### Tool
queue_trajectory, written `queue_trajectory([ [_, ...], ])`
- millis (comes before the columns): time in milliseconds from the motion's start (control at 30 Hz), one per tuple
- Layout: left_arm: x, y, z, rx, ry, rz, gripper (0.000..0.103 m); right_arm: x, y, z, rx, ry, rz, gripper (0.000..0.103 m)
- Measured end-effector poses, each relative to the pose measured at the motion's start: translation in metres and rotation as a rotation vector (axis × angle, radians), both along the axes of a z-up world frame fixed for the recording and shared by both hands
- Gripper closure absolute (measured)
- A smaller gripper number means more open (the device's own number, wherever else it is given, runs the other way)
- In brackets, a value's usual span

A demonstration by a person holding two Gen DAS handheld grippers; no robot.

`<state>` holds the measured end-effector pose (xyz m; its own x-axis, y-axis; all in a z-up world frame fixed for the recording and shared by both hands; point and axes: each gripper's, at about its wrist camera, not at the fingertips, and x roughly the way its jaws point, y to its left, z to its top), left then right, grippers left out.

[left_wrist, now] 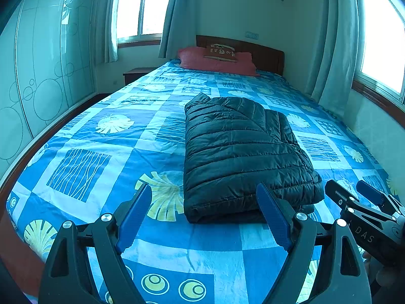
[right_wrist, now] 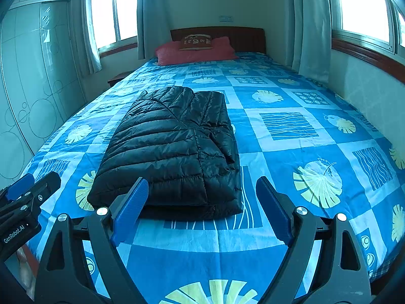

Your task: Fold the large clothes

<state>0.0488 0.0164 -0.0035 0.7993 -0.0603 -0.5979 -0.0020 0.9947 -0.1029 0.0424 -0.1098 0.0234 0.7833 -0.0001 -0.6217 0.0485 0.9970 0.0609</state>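
Folded black puffer jacket (left_wrist: pixel 243 157) on bed (left_wrist: pixel 101 136), just ahead of left gripper (left_wrist: pixel 206 211) and right gripper (right_wrist: pixel 202 209), both jaws spread, empty

bedspread (left_wrist: pixel 106 136): blue, leaf-patterned | pillow (left_wrist: pixel 217 62): red, at headboard (left_wrist: pixel 265 53) | wardrobe (left_wrist: pixel 45 63): beside bed

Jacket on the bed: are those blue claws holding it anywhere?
No. The left gripper and right gripper are both open and empty, short of the folded jacket.
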Motion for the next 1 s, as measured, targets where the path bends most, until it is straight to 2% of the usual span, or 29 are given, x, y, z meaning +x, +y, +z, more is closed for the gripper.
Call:
queue_trajectory([
  [1000, -0.0002, -0.0030, -0.0045, 0.001, 0.004, -0.001, 0.020, 0.0010, 0.0010, -0.0017, 0.000, 0.002, 0.002, 0.016],
])
